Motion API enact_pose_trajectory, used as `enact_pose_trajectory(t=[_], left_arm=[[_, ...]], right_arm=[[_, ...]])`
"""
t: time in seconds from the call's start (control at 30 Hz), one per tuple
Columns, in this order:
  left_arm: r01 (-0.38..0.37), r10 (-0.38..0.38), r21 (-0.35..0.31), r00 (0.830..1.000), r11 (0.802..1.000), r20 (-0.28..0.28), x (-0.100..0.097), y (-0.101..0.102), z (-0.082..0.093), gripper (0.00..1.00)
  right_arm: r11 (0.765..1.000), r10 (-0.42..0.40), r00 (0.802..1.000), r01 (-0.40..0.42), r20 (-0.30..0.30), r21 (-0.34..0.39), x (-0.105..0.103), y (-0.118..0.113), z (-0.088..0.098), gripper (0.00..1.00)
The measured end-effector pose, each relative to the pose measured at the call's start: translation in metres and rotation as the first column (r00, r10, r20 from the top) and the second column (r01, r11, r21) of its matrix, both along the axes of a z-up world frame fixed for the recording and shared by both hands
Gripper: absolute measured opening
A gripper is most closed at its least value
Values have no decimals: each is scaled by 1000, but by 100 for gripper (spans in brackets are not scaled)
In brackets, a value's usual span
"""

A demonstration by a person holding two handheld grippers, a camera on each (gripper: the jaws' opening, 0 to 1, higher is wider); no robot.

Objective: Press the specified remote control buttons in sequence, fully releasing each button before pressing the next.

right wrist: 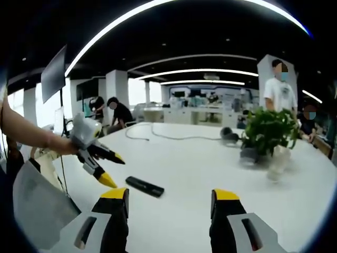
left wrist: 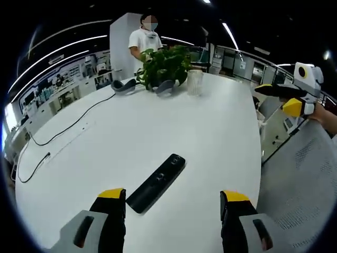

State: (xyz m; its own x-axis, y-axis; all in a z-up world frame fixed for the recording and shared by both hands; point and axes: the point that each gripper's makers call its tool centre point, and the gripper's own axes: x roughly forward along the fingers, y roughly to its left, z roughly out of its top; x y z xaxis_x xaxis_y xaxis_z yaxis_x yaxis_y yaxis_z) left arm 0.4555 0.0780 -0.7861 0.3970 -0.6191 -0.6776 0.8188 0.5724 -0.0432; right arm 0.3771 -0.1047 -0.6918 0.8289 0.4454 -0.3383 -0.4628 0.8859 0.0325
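A long black remote control point(left wrist: 157, 182) point(right wrist: 144, 186) lies flat on the white table point(left wrist: 200, 132) point(right wrist: 210, 163). In the left gripper view, my left gripper point(left wrist: 174, 203) is open with its yellow-tipped jaws set wide, and the remote's near end lies just ahead between them, closer to the left jaw. Nothing is held. A hand holds my right gripper point(left wrist: 276, 99) off the table's right edge, well away from the remote. In the right gripper view, my right gripper point(right wrist: 169, 203) is open above the table with nothing in it. The left gripper point(right wrist: 115, 169) comes in from the left, open, its tips near the remote's end.
A potted green plant point(left wrist: 164, 66) point(right wrist: 268, 132) and a clear cup point(left wrist: 195, 83) stand at the far side, beside dark headsets. Black cables point(left wrist: 68, 126) trail across the left part. A grey mesh chair point(left wrist: 305, 174) stands by the table's right edge. A person point(left wrist: 145, 39) stands beyond the plant.
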Motion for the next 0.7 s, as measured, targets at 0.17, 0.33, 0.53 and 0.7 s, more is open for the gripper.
enact_pose_trajectory(t=[0.17,0.33,0.53,0.7], left_arm=[[-5,5,-2,1000,1000,-14,8,2,-3,76],[-1,2,3,1000,1000,-29,11,1,-8,76],[7,-7,8,999,1000,-54,13,-3,-17,76],[26,-24,19,998,999,-60,18,-5,-20,76]], right_arm=[[1000,-2,1000,2,-2,-1,0,0,0,61],[1000,-9,1000,9,-5,-6,1,-1,-1,61],[1000,0,1000,0,1,-11,1,1,0,60],[1000,-2,1000,2,-3,-17,1,0,-1,60]])
